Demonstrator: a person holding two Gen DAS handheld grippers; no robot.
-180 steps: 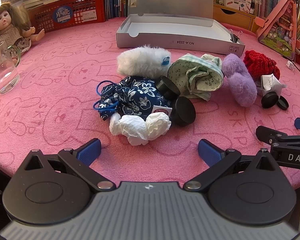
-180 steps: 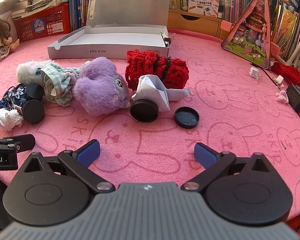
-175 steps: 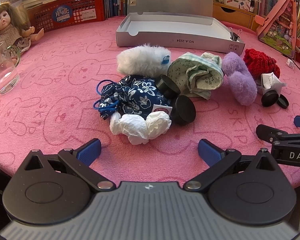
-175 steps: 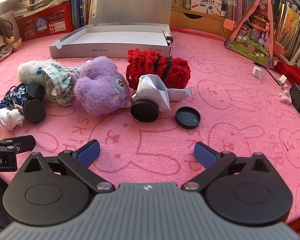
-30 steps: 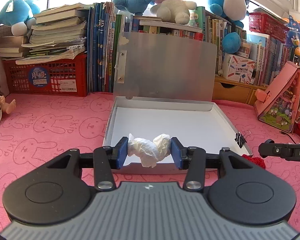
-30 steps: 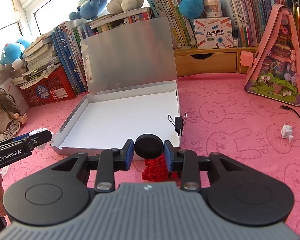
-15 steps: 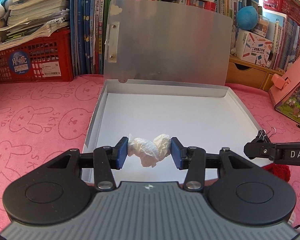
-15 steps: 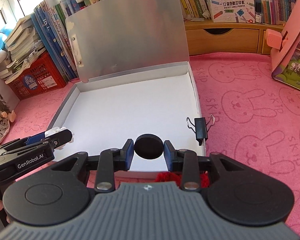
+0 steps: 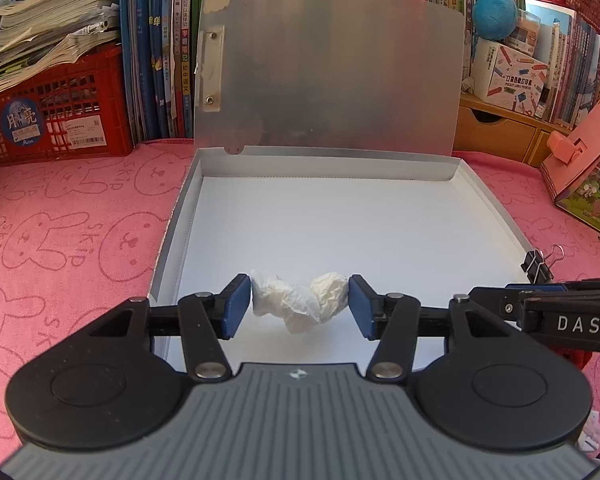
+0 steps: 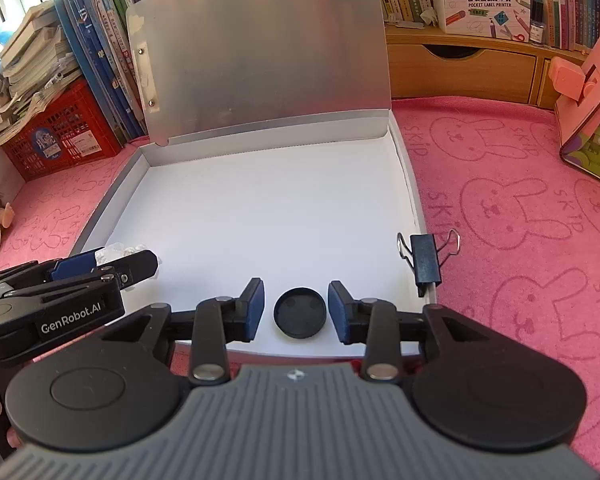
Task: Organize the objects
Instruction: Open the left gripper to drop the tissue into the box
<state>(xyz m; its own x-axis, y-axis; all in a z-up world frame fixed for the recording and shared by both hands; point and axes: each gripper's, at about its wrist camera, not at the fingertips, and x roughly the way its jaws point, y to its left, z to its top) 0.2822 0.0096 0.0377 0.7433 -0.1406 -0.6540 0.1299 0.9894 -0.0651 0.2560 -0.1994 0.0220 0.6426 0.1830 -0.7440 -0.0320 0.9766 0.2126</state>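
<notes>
Half a second ago both tools were clenched on their loads; now both are opening over the open box (image 9: pixel 496 204). The right tool (image 10: pixel 296 310) has released the black cap (image 10: pixel 299 312), which lies near the front wall. The left tool (image 9: pixel 300 306) is freeing the crumpled tissue (image 9: pixel 298 300). Two items are delivered.

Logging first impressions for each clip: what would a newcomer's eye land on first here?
The big open grey box with its lid standing up, on the pink bunny-print cloth. Just inside its near edge, the left gripper is opening around a crumpled white paper wad, and the right gripper is opening around a black cap.
</notes>
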